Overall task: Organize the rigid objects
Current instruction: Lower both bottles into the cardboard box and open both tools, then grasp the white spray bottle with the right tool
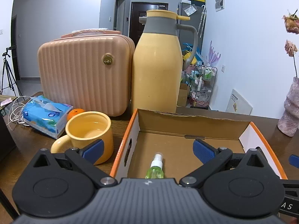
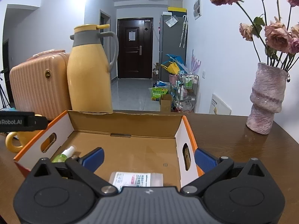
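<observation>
Left wrist view is showing the left tongs (image 1: 147,151) spreading wide and carrying nothing, one blue pad hanging in front of the yellow mug (image 1: 89,133), the other sitting over the cardboard box (image 1: 194,125). Between them, inside the box near its left wall, a small green spray bottle (image 1: 155,169) is lying on its side, white nozzle pointing away from the camera, so its long axis is running straight ahead along the fingers. The right tongs (image 2: 148,157) are likewise gaping and gripping nothing, straddling the box's right wall; just under them a flat clear container with a printed label (image 2: 136,179) is lying on the box floor, its length running across the view.

Both items are already resting in the box, so the mug, standing upright on the counter (image 2: 233,141) just beside the box's left wall with its handle toward the camera, is looking like the likeliest next pick. It is lying ahead and left of the left tongs, the nearer pair. It looks glossy and seemingly empty.
</observation>
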A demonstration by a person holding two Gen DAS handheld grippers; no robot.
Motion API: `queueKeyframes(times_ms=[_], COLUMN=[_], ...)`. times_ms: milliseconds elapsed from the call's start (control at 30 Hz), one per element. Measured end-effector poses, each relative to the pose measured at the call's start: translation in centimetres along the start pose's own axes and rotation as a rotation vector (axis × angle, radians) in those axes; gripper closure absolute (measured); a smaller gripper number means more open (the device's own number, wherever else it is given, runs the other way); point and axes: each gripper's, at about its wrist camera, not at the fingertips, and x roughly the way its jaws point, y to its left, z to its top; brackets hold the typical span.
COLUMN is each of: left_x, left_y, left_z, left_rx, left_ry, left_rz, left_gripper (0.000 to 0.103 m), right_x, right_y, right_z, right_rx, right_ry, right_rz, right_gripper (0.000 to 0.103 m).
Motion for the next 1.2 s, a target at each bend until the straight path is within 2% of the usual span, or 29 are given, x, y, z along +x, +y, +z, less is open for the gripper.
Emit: queueKeyframes(times_ms=[333,733,1200], left_x=[-3.9,-7.8,-13.2], left_y=[1.5,3.6,5.3], left_z=[-1.2,-3.2,-6.6], left_rx=[0.005,0.007,0.056], left_ry=[-0.016,0.008,0.027], left_rz=[-0.006,0.001,-0.016], left_gripper=[0.000,0.000,0.000], right_x=[-4.0,-8.3,-13.7], right_y=[0.3,1.6,3.6], right_z=[-1.2,-2.8,-5.8], right_rx=[-0.013,-0.036,-0.104], right_ry=[-0.017,-0.032,-0.024], right_rz=[0.007,0.023,0.038], right_gripper=[0.000,0.000,0.000])
